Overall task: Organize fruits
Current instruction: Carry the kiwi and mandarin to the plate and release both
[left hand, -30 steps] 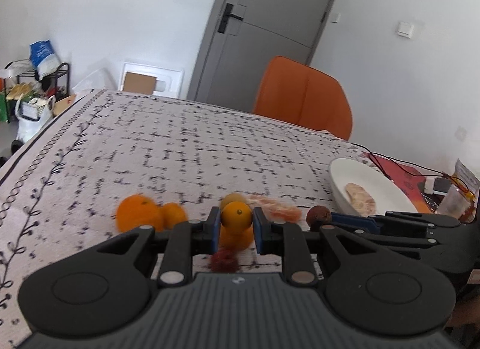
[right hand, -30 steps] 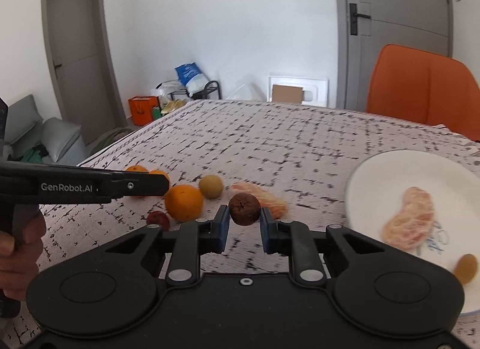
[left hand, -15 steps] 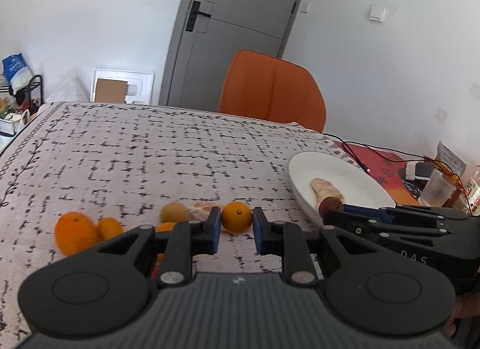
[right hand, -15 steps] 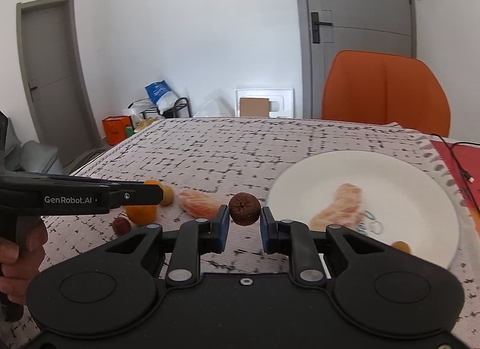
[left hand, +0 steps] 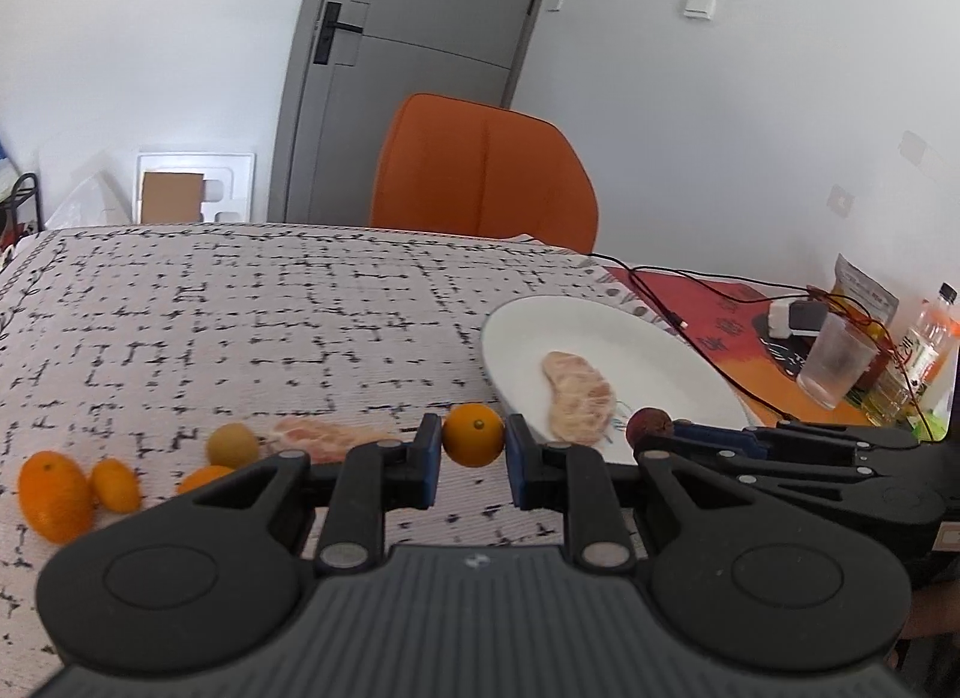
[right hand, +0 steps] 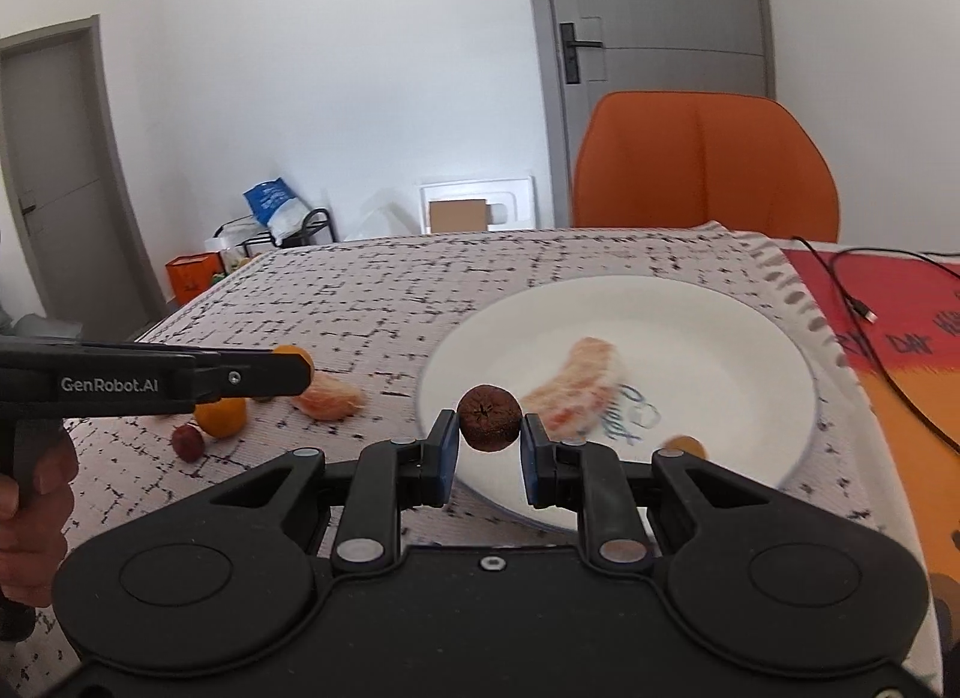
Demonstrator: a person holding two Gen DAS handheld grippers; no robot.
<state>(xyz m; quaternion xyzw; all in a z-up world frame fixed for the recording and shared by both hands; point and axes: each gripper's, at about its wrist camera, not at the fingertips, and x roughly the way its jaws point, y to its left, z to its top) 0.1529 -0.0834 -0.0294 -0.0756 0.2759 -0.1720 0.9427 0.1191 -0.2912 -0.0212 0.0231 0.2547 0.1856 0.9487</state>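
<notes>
My left gripper (left hand: 473,449) is shut on a small orange fruit (left hand: 473,442), held above the tablecloth just left of the white plate (left hand: 522,332). My right gripper (right hand: 489,446) is shut on a small dark brown fruit (right hand: 489,417) over the near left rim of the same plate (right hand: 750,338). A peeled citrus piece (right hand: 576,389) and a small brownish fruit (right hand: 687,447) lie on the plate. On the cloth to the left lie another peeled piece (left hand: 318,437), a yellowish fruit (left hand: 233,444) and several oranges (left hand: 54,494). A small red fruit (right hand: 187,441) lies there too.
An orange chair (left hand: 483,173) stands at the table's far side. Right of the plate lie a black cable (left hand: 678,302), a plastic cup (left hand: 837,359) and a bottle (left hand: 921,347) on a red mat. A person's hand (right hand: 30,524) holds the left gripper's handle.
Both grippers have moved right with their fruits, away from the fruit group. The brown fruit now hangs over the plate's near left rim and the orange fruit is close to the plate's left edge.
</notes>
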